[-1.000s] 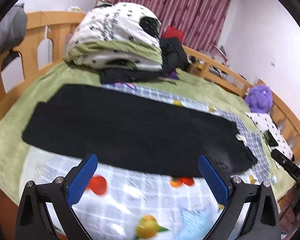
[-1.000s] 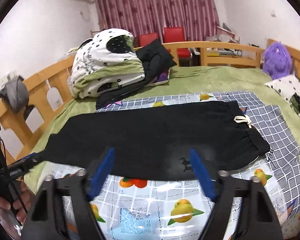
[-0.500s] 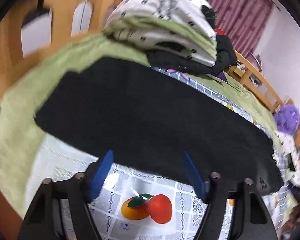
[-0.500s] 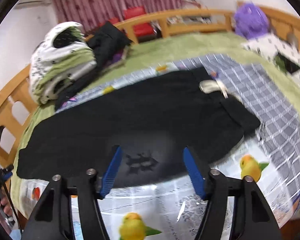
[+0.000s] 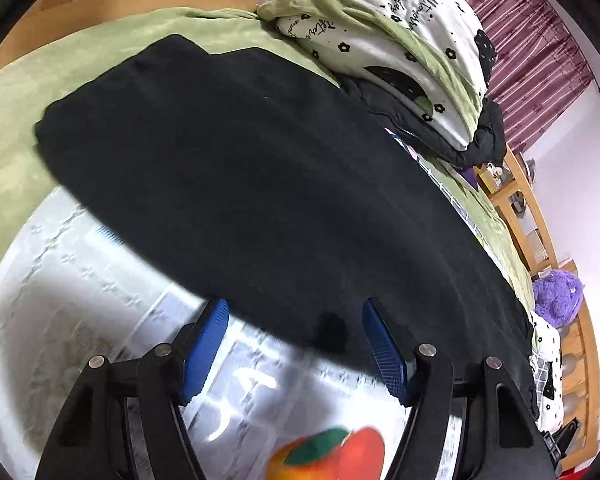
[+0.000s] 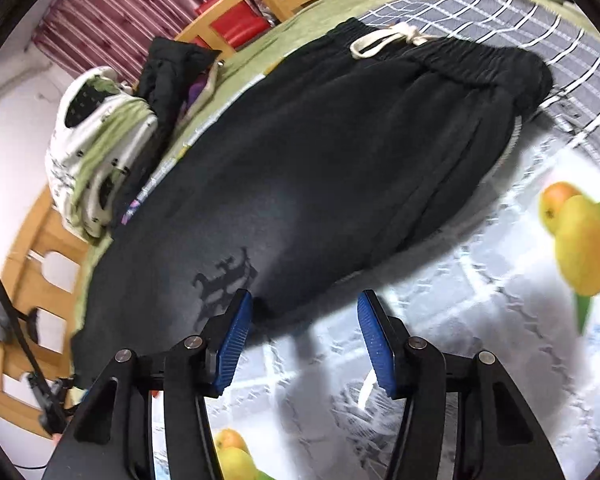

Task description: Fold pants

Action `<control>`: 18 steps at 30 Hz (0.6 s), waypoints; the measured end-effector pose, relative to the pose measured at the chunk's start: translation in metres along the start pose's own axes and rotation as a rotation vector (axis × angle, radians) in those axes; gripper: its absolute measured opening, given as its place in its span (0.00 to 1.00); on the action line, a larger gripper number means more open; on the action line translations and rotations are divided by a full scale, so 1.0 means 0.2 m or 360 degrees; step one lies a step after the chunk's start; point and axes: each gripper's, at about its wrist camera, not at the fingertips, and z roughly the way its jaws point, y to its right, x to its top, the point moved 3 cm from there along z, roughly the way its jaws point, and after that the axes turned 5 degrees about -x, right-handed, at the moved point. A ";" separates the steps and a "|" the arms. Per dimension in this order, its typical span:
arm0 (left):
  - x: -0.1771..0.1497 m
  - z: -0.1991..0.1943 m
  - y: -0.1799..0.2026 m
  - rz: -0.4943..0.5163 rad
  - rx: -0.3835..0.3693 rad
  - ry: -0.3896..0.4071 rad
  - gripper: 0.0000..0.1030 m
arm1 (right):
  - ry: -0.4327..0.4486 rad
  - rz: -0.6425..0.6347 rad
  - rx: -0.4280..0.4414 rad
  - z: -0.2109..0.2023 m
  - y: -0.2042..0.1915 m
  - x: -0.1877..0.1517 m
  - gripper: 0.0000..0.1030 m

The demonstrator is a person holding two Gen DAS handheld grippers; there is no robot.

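On the bed (image 5: 28, 80), your left hand-held gripper (image 5: 294, 344) and right hand-held gripper (image 6: 305, 334) gape at soft black pants (image 6: 320, 168), leg ends cropped.

Bed (image 5: 28, 80): green sheet, wooden rail frame (image 6: 32, 240) around the perimeter. A fruit-print plastic cover (image 6: 500, 280) lies at 6 o'clock, a grey checked cloth (image 6: 540, 20) at 1 o'clock. Maroon curtains (image 5: 540, 40) hang at 1 o'clock against white walls (image 5: 580, 180). Red chairs (image 6: 236, 20) stand behind the rail at 11 o'clock.
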 end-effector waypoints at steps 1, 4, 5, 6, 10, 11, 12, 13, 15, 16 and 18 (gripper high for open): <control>0.01 0.01 0.01 -0.0018 -0.0029 0.0017 0.64 | 0.0005 0.0024 0.0037 0.01 0.00 0.00 0.53; 0.04 0.04 -0.01 -0.0095 -0.0029 0.0048 0.41 | -0.0018 0.0081 0.0093 0.08 -0.01 0.03 0.52; 0.05 0.04 -0.02 -0.0096 -0.0006 0.0047 0.22 | -0.0015 0.0085 0.0098 0.10 -0.02 0.03 0.44; 0.07 0.05 -0.02 -0.0067 0.0027 0.0046 0.06 | -0.0009 0.0080 0.0076 0.11 -0.03 0.04 0.32; 0.16 -0.05 0.10 0.0170 0.0052 0.0132 0.06 | 0.0048 -0.0032 0.0046 0.08 -0.13 0.10 0.15; 0.19 -0.08 0.14 0.0203 0.0045 0.0160 0.06 | 0.0067 -0.0069 0.0047 0.06 -0.17 0.13 0.14; 0.23 -0.09 0.18 0.0226 0.0035 0.0182 0.06 | 0.0088 -0.0107 0.0050 0.04 -0.20 0.16 0.14; 0.28 -0.11 0.23 0.0265 0.0023 0.0210 0.06 | 0.0120 -0.0140 0.0061 0.01 -0.24 0.21 0.14; 0.37 -0.11 0.32 0.0312 0.0017 0.0240 0.06 | 0.0180 -0.0194 0.0108 -0.02 -0.32 0.32 0.13; 0.43 -0.10 0.38 0.0348 0.0015 0.0264 0.06 | 0.0191 -0.0205 0.0113 -0.02 -0.35 0.37 0.13; 0.51 -0.09 0.46 0.0409 0.0022 0.0316 0.06 | 0.0235 -0.0244 0.0125 -0.02 -0.43 0.50 0.12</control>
